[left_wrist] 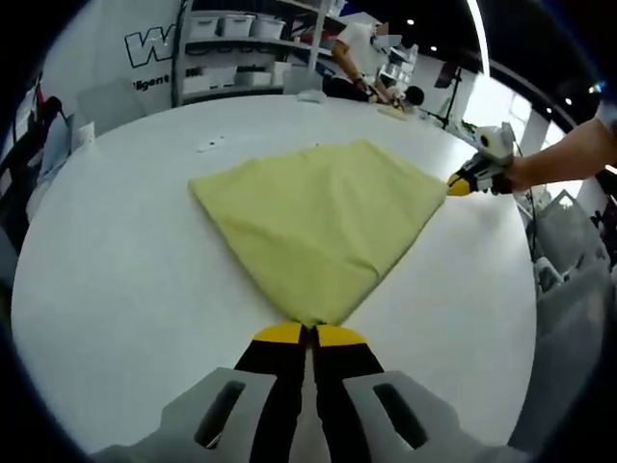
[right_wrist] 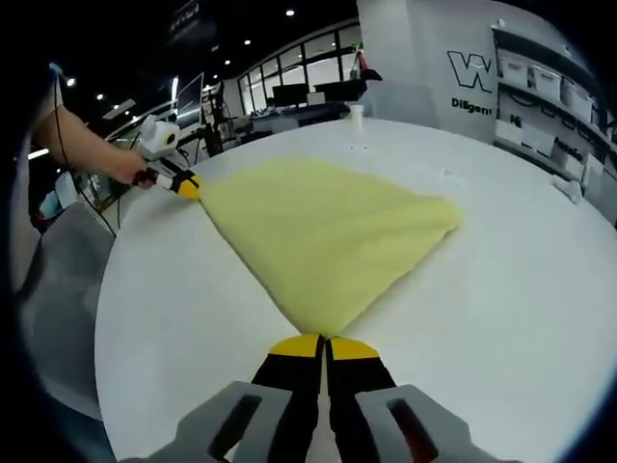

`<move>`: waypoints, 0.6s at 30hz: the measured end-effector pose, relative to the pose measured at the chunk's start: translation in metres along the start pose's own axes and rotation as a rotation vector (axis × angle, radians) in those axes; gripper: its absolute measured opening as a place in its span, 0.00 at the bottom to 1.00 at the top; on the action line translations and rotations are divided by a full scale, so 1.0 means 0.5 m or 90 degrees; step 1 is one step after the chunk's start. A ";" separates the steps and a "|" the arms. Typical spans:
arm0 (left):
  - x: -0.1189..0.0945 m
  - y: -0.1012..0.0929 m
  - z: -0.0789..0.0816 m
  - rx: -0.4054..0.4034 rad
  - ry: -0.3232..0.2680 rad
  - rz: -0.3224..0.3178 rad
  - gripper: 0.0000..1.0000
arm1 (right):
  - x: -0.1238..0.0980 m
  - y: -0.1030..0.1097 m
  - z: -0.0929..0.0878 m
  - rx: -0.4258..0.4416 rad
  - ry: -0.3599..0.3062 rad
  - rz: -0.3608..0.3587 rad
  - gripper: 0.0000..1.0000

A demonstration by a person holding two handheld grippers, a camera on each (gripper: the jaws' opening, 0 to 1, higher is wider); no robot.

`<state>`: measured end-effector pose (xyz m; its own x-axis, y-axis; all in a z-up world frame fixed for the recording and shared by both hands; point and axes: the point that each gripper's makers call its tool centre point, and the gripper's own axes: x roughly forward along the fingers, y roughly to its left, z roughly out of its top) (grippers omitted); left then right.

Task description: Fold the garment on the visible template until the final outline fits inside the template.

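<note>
A pale yellow garment (left_wrist: pixel 318 227) lies spread on a round white tabletop (left_wrist: pixel 116 280), and I hold it by two corners, one tool in each hand. In the left gripper view, my left tool (left_wrist: pixel 308 333) rises from the bottom with its yellow-tipped jaws pressed together on the nearest corner of the cloth, which fans out away from me. At the far right of that view my right tool (left_wrist: pixel 463 183) pinches another corner, with my hand (left_wrist: pixel 525 172) and bare forearm behind it. This view also takes in grey shelving (left_wrist: pixel 241 48) holding white storage bins (left_wrist: pixel 227 26), and a person in a white top (left_wrist: pixel 362 48) bent over at the far side of the tabletop. The right gripper view looks along my right tool (right_wrist: pixel 326 340), its jaws closed on its corner of the garment (right_wrist: pixel 328 231). Here my left tool (right_wrist: pixel 183 183) grips the cloth at the upper left, near the tabletop's (right_wrist: pixel 521 318) edge, with my hand (right_wrist: pixel 130 166) behind it. This view adds a darker stretch of room with ceiling spotlights and a row of monitors (right_wrist: pixel 289 95), plus a white wall with large lettering (right_wrist: pixel 472 72) and shelves with bins (right_wrist: pixel 540 72) at right. The cloth lies fairly flat, stretched between my two tools. I cannot make out a template outline on the tabletop.
</note>
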<state>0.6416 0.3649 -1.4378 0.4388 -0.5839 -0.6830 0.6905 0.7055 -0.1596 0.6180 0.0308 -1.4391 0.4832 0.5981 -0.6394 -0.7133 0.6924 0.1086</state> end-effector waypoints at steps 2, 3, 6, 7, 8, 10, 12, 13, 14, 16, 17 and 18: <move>-0.004 0.004 -0.001 0.002 0.002 0.002 0.01 | -0.008 0.000 -0.003 -0.007 0.004 0.002 0.00; -0.008 0.009 -0.001 0.002 0.003 0.004 0.01 | -0.013 -0.001 -0.004 -0.009 0.004 0.002 0.00; -0.016 0.014 -0.001 -0.002 0.001 0.000 0.01 | -0.022 0.001 -0.013 -0.010 0.009 0.007 0.00; -0.016 0.015 -0.005 0.005 0.009 0.000 0.01 | -0.023 -0.001 -0.016 -0.011 0.011 0.006 0.00; -0.015 0.015 -0.007 0.004 0.011 -0.002 0.01 | -0.024 -0.001 -0.018 -0.008 0.013 0.008 0.00; -0.017 0.015 -0.012 0.009 0.019 -0.002 0.01 | -0.027 -0.006 -0.034 -0.018 0.038 -0.004 0.00; -0.026 0.029 -0.024 0.007 0.030 0.008 0.01 | -0.038 -0.015 -0.050 0.006 0.037 -0.011 0.00; -0.032 0.034 -0.027 -0.004 0.029 0.011 0.01 | -0.045 -0.004 -0.046 0.030 0.021 0.007 0.00; -0.039 0.033 -0.029 -0.004 0.025 0.001 0.01 | -0.047 -0.003 -0.046 0.029 0.020 0.008 0.00; -0.040 0.017 -0.034 0.017 0.033 -0.015 0.01 | -0.054 0.005 -0.041 0.008 0.020 0.007 0.00; -0.040 0.015 -0.035 0.022 0.036 -0.013 0.01 | -0.053 0.011 -0.033 0.032 0.008 0.009 0.00; -0.038 0.013 -0.035 0.016 0.035 -0.014 0.02 | -0.052 0.012 -0.029 0.024 0.004 0.008 0.00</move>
<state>0.6277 0.3878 -1.4384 0.3923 -0.5754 -0.7176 0.7138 0.6825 -0.1571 0.5937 0.0134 -1.4327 0.4715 0.6043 -0.6422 -0.6996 0.6997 0.1447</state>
